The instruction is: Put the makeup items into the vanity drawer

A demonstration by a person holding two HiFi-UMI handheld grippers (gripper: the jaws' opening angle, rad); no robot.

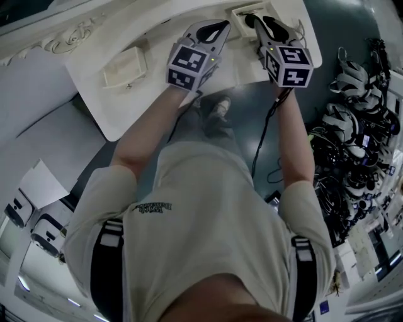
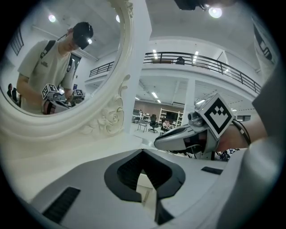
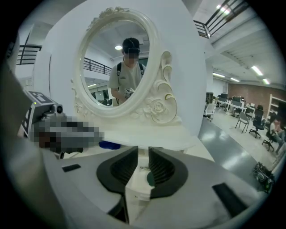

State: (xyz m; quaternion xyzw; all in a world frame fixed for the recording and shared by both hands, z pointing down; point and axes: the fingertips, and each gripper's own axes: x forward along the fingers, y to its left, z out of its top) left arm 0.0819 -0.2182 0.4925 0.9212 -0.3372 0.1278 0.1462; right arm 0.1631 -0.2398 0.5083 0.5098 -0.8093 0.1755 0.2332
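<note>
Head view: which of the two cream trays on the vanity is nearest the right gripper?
The tray at the top edge, beside the right gripper's tip; the other tray lies far left, alone.

The left gripper (image 2: 143, 154), jaws meeting at the tips, faces an ornate cream mirror (image 2: 67, 62) reflecting a person; the right gripper (image 2: 159, 143) hovers just right

Mirror (image 3: 117, 62) stands at the far edge of the counter (image 1: 145, 88); on the counter, a tray (image 1: 126, 68) lies left of an open box (image 1: 242, 14).
</note>
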